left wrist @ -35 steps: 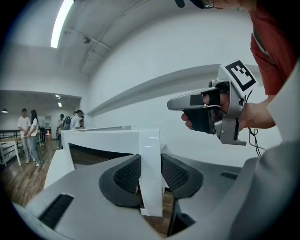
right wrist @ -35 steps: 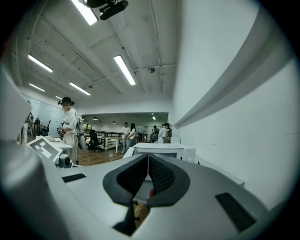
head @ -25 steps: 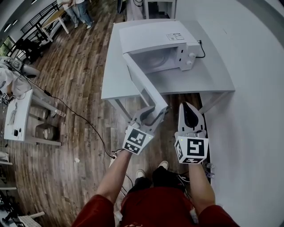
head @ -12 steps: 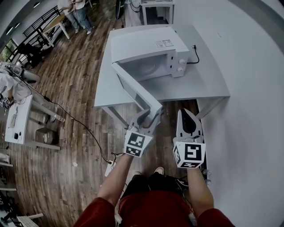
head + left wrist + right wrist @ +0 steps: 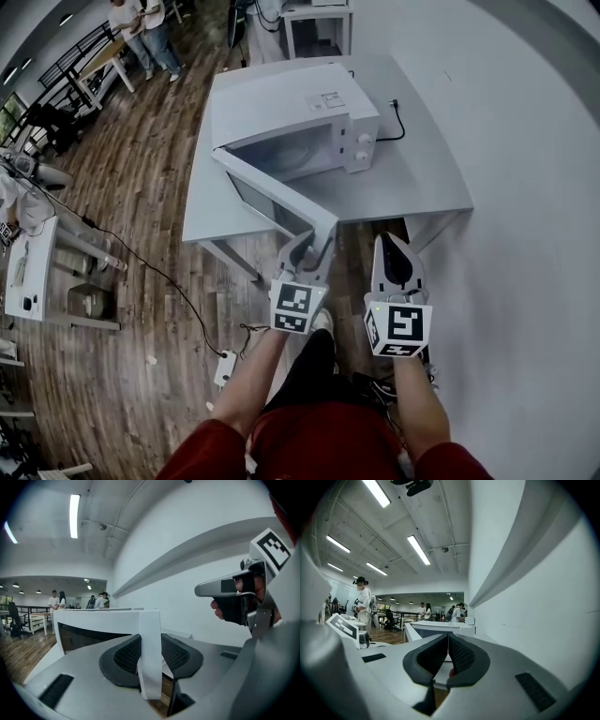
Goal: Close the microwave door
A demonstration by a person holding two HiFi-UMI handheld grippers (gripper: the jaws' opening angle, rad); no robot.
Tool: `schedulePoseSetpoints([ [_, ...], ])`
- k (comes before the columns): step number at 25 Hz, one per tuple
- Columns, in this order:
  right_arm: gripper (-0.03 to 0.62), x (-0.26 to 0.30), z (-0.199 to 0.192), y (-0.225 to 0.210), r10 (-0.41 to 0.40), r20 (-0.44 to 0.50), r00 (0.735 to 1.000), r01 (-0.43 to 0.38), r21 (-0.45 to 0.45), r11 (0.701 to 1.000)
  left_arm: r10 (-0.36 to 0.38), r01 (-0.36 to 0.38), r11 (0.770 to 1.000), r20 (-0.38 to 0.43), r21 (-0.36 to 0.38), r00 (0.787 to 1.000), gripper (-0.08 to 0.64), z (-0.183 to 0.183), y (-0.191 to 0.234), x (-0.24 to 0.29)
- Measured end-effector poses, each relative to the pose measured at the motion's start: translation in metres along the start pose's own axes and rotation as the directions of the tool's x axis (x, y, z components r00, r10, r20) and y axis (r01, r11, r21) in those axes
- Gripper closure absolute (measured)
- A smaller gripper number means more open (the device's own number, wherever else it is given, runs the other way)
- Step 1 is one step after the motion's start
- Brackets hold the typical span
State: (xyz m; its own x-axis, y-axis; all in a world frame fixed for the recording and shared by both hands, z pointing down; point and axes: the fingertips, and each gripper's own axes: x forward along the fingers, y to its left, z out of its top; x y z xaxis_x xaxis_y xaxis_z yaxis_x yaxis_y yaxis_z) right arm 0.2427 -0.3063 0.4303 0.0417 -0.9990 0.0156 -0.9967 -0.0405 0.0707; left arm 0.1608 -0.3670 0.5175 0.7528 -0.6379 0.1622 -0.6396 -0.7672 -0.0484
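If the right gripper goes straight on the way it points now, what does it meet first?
Most likely the microwave, near its control panel. The right gripper seems to be above the table, but depth is unclear.

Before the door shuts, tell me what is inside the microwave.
With the door open, the microwave's pale cavity shows only what looks like a turntable plate. Its rear and upper parts are covered by the roof.

A grey table (image 5: 422,178) stands by the white wall (image 5: 525,187) on a wooden floor (image 5: 141,187). A black cable (image 5: 169,277) trails to what may be a power strip (image 5: 225,367). Two people (image 5: 141,23) stand far off.
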Motion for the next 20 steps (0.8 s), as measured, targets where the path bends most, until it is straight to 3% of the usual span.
schedulePoseSetpoints([
  [20, 0.565, 0.097, -0.008, -0.067, -0.013, -0.014, 1.0, 0.012, -0.029, 0.999, 0.055, -0.055, 0.998, 0.045, -0.015, 0.997, 0.41, 0.021, 0.005, 0.103],
])
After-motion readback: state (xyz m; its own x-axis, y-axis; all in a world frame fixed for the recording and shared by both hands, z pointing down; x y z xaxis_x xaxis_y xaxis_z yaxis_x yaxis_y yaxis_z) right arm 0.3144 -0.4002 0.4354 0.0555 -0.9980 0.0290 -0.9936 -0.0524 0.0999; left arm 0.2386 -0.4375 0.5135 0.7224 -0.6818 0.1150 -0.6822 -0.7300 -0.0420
